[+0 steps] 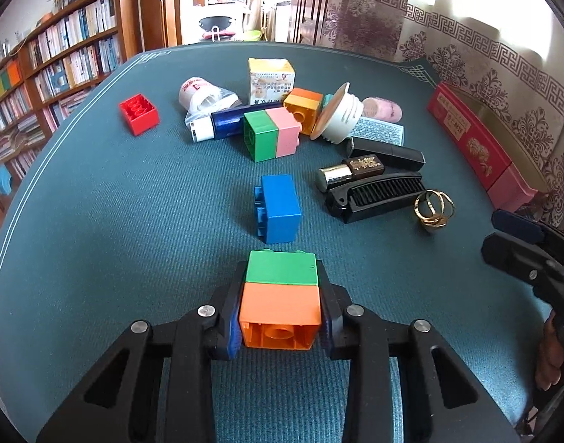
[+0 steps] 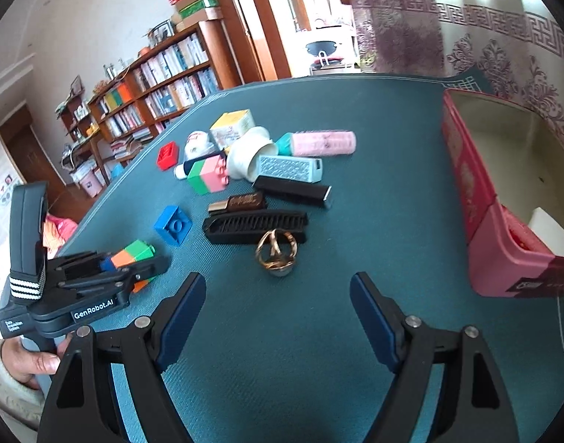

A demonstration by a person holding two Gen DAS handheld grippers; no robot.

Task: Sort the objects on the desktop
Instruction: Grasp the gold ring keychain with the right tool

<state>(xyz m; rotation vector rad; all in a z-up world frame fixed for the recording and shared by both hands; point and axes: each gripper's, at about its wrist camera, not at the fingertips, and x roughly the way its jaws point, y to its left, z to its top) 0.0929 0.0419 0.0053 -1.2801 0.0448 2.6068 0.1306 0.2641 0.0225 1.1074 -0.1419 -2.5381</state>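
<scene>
Left gripper [image 1: 280,317] is clenching the green-and-orange block [image 1: 280,297] on the table [image 1: 134,221]; the block is sitting squarely between both blue pads [image 1: 233,332], orange half nearest the camera, green half poking out toward 12 o'clock. Blue block [image 1: 278,214] is lying just beyond it at 12. Right gripper [image 2: 278,317] is hanging released, jaws wide, nothing between them; the gold ring cluster [image 2: 276,253] is lying just ahead at 12, apart from the fingers.

Right wrist view is showing the inside of the red-and-pink box [image 2: 477,199] at 2 o'clock, plus the hand [image 2: 34,361] gripping the left tool's handle. Left wrist view is showing only the box's outer wall, but is revealing the block's hollow underside.
</scene>
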